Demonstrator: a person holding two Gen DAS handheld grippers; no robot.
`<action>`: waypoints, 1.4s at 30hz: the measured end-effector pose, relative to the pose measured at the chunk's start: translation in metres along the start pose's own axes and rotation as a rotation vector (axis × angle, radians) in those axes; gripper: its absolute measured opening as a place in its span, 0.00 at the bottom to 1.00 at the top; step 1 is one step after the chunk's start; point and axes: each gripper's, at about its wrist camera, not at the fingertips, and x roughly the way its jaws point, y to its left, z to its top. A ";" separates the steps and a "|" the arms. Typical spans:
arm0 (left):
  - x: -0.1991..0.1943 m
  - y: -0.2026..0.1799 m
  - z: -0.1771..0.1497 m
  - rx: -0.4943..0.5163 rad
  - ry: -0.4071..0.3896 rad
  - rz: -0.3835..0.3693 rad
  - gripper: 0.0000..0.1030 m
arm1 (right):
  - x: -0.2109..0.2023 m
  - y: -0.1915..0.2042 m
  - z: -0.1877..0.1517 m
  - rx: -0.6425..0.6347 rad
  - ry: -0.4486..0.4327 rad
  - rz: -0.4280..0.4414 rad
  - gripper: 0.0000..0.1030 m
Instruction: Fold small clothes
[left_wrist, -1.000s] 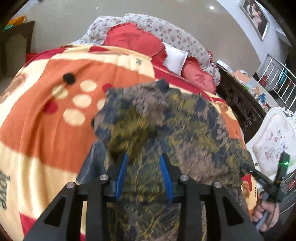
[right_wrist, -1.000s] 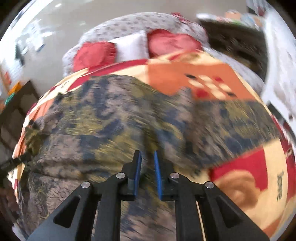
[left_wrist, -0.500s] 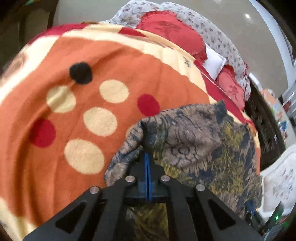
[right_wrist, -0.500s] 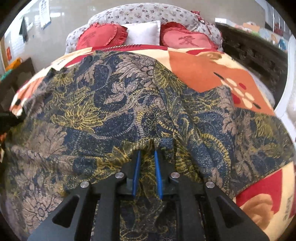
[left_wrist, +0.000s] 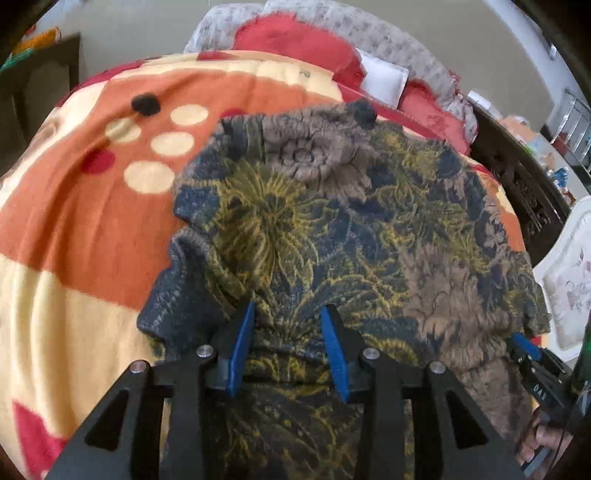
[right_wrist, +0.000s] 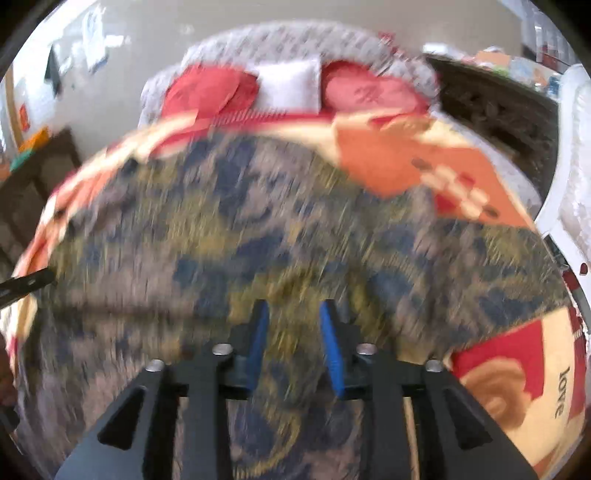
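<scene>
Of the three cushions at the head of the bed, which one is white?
The middle cushion, a plain white square. It sits between two red cushions, one to its left and one to its right in the right wrist view.

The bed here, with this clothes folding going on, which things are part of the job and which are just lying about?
Part of the job:
- floral garment, spread on the blanket
- left gripper, jaws just opened, cloth between them
- right gripper, jaws just opened over the cloth

Just lying about:
- orange spotted blanket
- red pillows
- white pillow
- dark wooden cabinet
</scene>
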 end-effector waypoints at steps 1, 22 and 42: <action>0.001 -0.003 -0.001 0.015 -0.005 0.011 0.40 | 0.000 0.002 -0.005 -0.038 -0.043 -0.017 0.48; -0.021 -0.054 -0.054 0.089 -0.051 0.007 0.85 | -0.056 -0.380 -0.078 1.012 -0.120 0.036 0.49; -0.017 -0.057 -0.055 0.109 -0.041 0.028 0.90 | 0.007 -0.442 -0.087 1.369 -0.270 0.294 0.15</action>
